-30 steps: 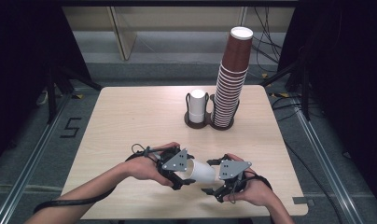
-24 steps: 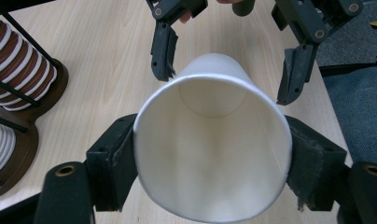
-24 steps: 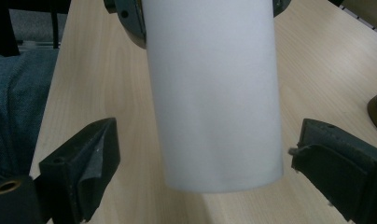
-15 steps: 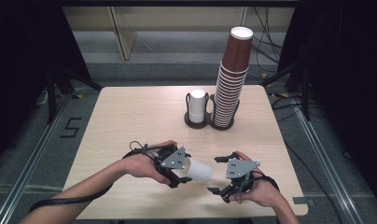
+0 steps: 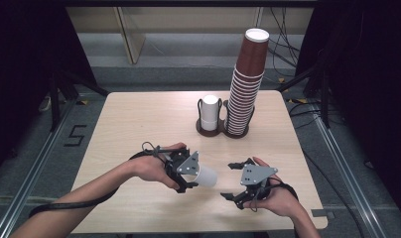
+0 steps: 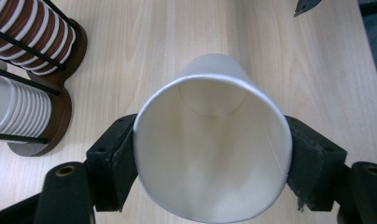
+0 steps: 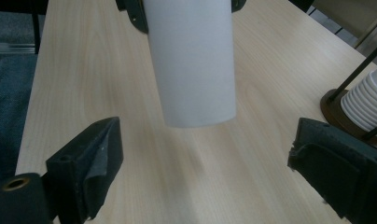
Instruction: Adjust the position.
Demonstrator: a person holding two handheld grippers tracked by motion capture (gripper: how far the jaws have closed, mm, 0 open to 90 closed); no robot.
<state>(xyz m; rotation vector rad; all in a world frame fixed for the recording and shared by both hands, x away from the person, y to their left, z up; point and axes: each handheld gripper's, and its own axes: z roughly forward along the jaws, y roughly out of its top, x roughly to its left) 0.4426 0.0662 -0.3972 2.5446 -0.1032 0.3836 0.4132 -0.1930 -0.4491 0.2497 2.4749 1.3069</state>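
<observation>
A white paper cup (image 5: pixel 207 176) lies on its side in my left gripper (image 5: pixel 191 179), whose jaws are shut on its rim end. In the left gripper view the cup's open mouth (image 6: pixel 210 154) faces the camera, with a black pad (image 6: pixel 116 158) pressed on each side. My right gripper (image 5: pixel 228 181) is to the right of the cup and a short way off it. Its jaws are open and have just been closing, with nothing between them. In the right gripper view the cup's bottom end (image 7: pixel 193 65) hangs ahead of the right gripper (image 7: pixel 203 158), beyond its pads.
A dark wooden holder (image 5: pixel 223 131) stands at the table's far middle. It carries a short stack of white cups (image 5: pixel 210 113) and a tall stack of brown cups (image 5: pixel 245 84). Cables trail from both grippers. The table's front edge is just behind both hands.
My right gripper has drawn back to the right, away from the cup's bottom end, leaving a gap. The left gripper and its cup have stayed put.
</observation>
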